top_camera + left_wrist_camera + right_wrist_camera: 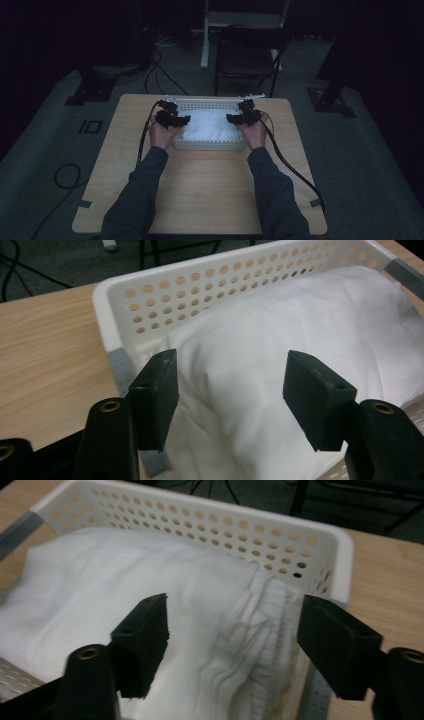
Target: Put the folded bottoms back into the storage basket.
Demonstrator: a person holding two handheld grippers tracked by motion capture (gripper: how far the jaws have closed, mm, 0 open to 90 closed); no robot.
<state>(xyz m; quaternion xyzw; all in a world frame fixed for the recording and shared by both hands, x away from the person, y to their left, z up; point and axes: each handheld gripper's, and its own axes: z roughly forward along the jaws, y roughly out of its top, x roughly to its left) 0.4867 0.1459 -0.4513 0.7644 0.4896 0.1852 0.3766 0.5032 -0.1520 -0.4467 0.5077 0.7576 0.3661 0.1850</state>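
A white perforated plastic basket [209, 145] sits at the far middle of the wooden table, with a white folded cloth [210, 126] inside. My left gripper [184, 120] hovers over the basket's left end, open, its jaws wide above the cloth [280, 340] near the basket wall [165, 295]. Over the right end hangs my right gripper [231, 119], also open. Between its jaws lies the cloth's ribbed edge [267, 625], next to the basket's corner [320, 555]. Nothing is held in either one.
The light wooden table [200, 195] has bare surface in front of the basket. Black cables [290, 165] trail from both grippers over the table. A dark chair [247, 60] and stand legs are on the grey floor beyond the far edge.
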